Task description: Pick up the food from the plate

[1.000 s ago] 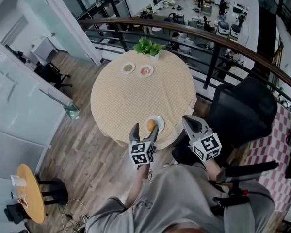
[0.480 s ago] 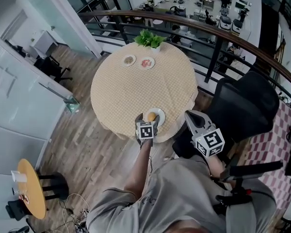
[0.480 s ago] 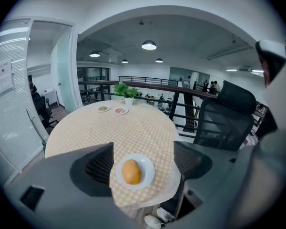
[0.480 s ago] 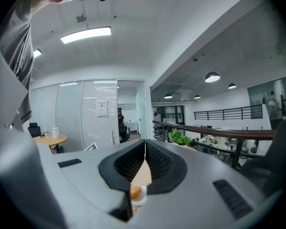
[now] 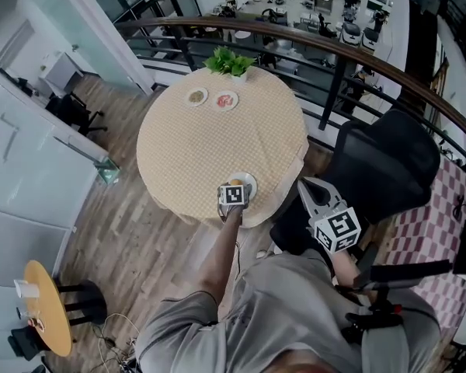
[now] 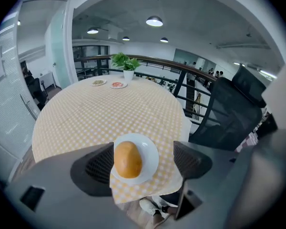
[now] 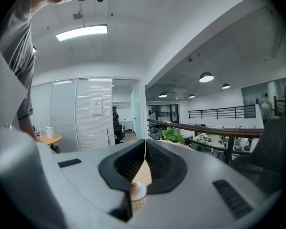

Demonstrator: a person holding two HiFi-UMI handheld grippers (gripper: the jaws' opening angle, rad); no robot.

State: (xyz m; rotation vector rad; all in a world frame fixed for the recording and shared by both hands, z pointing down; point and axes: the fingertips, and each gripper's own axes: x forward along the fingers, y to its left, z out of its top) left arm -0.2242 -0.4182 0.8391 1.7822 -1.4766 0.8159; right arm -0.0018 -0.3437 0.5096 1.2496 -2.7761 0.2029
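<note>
Your left gripper (image 6: 143, 160) reaches over the near edge of the round table (image 5: 217, 150), which is covered in a yellow checked cloth. Its jaws are spread wide and hold nothing. Between them sits the white plate (image 6: 150, 152), close to the table edge where the cloth hangs down. On the plate lies the food, a golden-brown bread roll (image 6: 128, 159), towards the plate's left side. The roll sits just beside your left pad. Whether they touch cannot be told, and the right pad is well clear of both roll and plate.

Your right gripper (image 5: 309, 189) hangs off the table to the right, in front of the black office chair (image 5: 392, 165). Its jaws are pressed together with nothing between them, and it points towards the table, where the plate and roll show just below the tips.

At the far side of the table a potted green plant (image 5: 230, 61) stands by the railing. Just in front of it are two small dishes (image 5: 210, 98) side by side, well apart from the plate you are working at.
</note>
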